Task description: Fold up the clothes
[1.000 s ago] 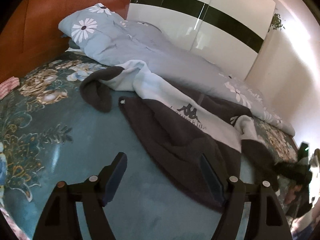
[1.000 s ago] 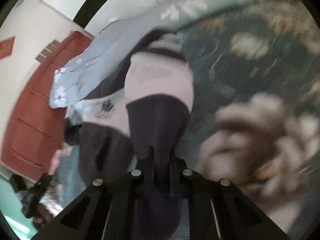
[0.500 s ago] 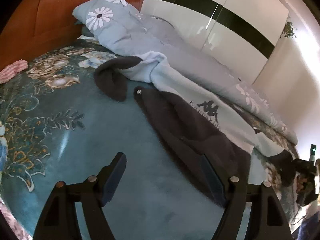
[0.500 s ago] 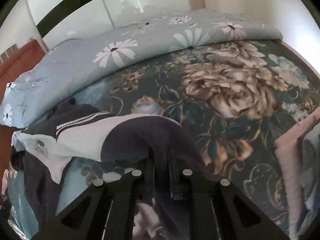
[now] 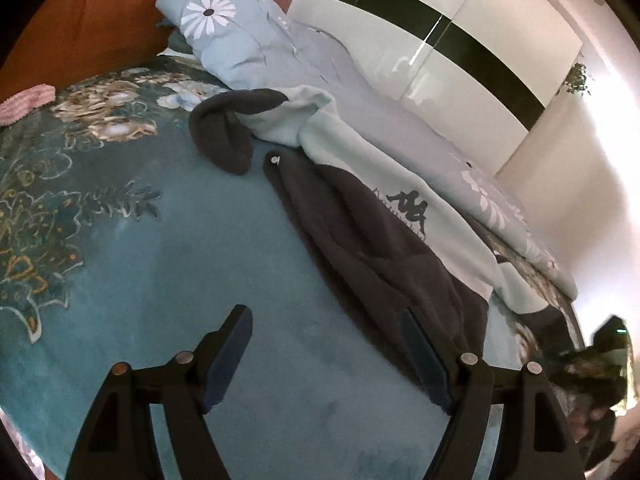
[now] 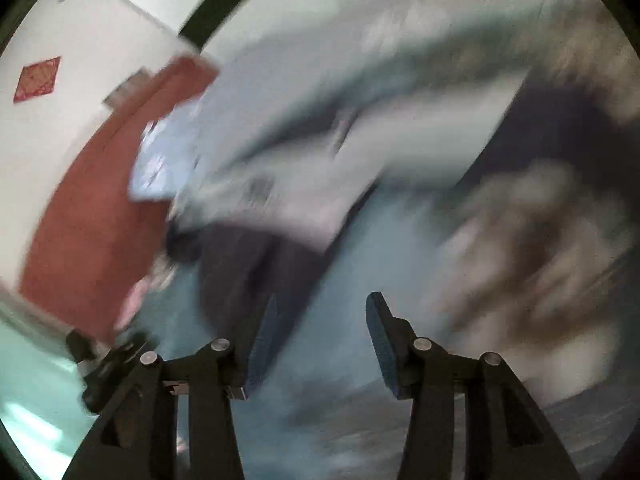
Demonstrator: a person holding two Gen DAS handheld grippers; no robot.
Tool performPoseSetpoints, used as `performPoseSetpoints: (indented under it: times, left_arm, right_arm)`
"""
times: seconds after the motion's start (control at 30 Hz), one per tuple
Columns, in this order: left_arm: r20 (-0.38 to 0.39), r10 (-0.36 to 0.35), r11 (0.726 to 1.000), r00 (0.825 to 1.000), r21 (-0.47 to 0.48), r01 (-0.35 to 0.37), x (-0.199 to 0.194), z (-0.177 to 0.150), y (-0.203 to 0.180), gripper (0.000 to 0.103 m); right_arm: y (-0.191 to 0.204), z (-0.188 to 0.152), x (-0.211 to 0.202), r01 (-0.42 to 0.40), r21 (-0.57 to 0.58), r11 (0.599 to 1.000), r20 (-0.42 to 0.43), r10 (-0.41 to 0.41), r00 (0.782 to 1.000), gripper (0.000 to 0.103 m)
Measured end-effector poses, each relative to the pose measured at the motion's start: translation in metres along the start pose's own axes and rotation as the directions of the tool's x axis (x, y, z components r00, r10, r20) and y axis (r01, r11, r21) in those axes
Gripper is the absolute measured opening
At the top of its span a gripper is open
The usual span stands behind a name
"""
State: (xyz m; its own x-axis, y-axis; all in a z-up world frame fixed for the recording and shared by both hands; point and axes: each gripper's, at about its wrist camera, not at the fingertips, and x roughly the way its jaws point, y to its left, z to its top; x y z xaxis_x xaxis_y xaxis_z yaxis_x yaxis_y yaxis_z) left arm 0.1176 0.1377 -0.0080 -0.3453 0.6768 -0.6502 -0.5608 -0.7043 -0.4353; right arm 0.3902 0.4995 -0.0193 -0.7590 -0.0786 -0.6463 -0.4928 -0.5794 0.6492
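A dark grey and pale blue jacket [image 5: 372, 236] with a Kappa logo lies crumpled along the teal floral bedspread [image 5: 132, 264]. One sleeve curls at its far end. My left gripper [image 5: 328, 336] is open and empty, low over the bedspread, with its right finger at the jacket's near hem. In the blurred right wrist view my right gripper [image 6: 320, 320] is open and empty, above the bed, with the jacket [image 6: 256, 256] ahead of it.
A blue daisy-print duvet and pillow [image 5: 256, 40] lie along the far side of the bed. A red-brown headboard [image 5: 80, 24] is at the left. A white wardrobe [image 5: 460, 60] stands behind. A pink cloth [image 5: 24, 102] lies near the headboard.
My right gripper was shut on the jacket's dark fabric and is now open and swinging fast. My left gripper stayed open and shifted slightly along the bed.
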Motion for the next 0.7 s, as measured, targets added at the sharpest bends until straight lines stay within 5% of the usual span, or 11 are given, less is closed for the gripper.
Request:
performPoseSetpoints:
  times: [0.27, 0.7]
  left_arm:
    - [0.05, -0.031, 0.994, 0.998, -0.101, 0.036, -0.031, -0.021, 0.032, 0.081]
    - [0.046, -0.077, 0.983, 0.996, -0.164, 0.083, -0.035, -0.03, 0.048, 0.081]
  right_arm:
    - [0.033, -0.041, 0.081, -0.043, 0.144, 0.989, -0.121, 0.061, 0.991, 0.048]
    - [0.041, -0.067, 0.084, -0.136, 0.386, 0.912, 0.063, 0.121, 0.991, 0.051]
